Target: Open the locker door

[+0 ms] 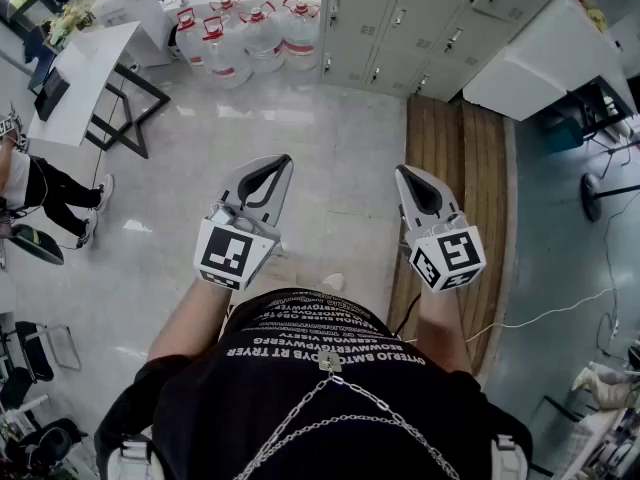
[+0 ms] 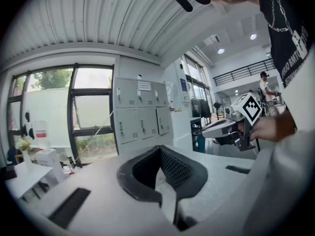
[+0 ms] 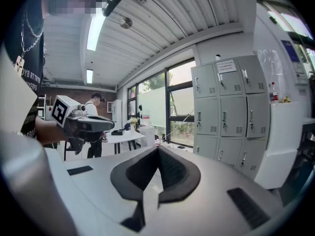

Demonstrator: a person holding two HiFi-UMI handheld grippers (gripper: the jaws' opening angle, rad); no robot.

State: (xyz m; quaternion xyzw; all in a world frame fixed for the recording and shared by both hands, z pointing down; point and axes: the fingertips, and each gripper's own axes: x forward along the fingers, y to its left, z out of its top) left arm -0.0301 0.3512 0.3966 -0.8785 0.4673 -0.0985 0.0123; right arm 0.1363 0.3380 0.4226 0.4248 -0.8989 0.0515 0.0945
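Note:
The grey lockers (image 1: pixel 400 18) stand along the far wall, all doors closed, well ahead of both grippers. They also show in the left gripper view as lockers (image 2: pixel 140 109) and in the right gripper view as lockers (image 3: pixel 231 112), each door with a small handle. My left gripper (image 1: pixel 285 160) and right gripper (image 1: pixel 405 172) are held side by side at waist height, pointing toward the lockers and far from them. The left gripper (image 2: pixel 158 148) has its jaw tips together with nothing between. The right gripper (image 3: pixel 157 148) is likewise shut and empty.
Several large water bottles (image 1: pixel 240 38) stand left of the lockers. A white table (image 1: pixel 85 68) is at the far left, with a person (image 1: pixel 40 188) beside it. A white cabinet (image 1: pixel 545 58) sits right of the lockers. A wooden floor strip (image 1: pixel 450 158) runs toward them.

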